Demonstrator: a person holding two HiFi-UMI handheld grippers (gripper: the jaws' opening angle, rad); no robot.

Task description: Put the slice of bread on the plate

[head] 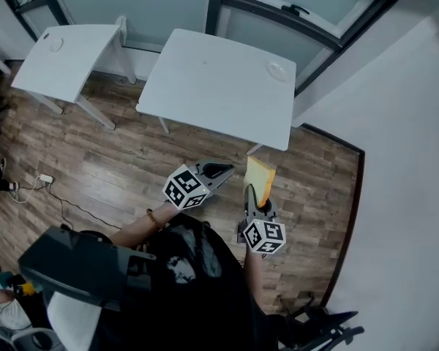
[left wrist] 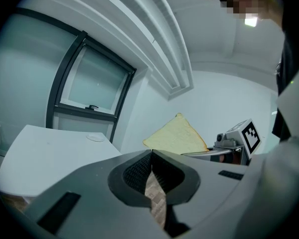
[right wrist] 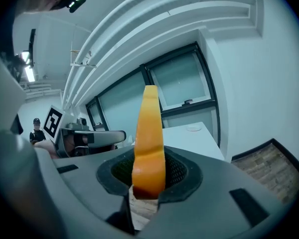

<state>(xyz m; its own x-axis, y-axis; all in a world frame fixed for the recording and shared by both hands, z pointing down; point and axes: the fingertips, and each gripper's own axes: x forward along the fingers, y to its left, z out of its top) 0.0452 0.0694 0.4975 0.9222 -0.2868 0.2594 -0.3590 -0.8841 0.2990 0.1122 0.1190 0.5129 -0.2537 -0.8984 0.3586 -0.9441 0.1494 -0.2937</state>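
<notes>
A slice of bread (head: 259,175) stands on edge in my right gripper (head: 254,196), which is shut on its lower end, over the wooden floor just short of the white table (head: 212,86). In the right gripper view the bread (right wrist: 149,143) rises edge-on from between the pads. A small white plate (head: 277,70) sits at the table's far right corner, also seen as the plate (right wrist: 193,128) ahead. My left gripper (head: 223,171) is beside it on the left, shut and empty, its pads (left wrist: 150,168) meeting. From there the bread (left wrist: 177,136) shows to the right.
A second white table (head: 69,61) with its own small plate (head: 55,44) stands farther left. Windows and a dark frame line the wall behind the tables. A white wall (head: 395,145) closes the right side. Cables lie on the floor (head: 47,181) at the left.
</notes>
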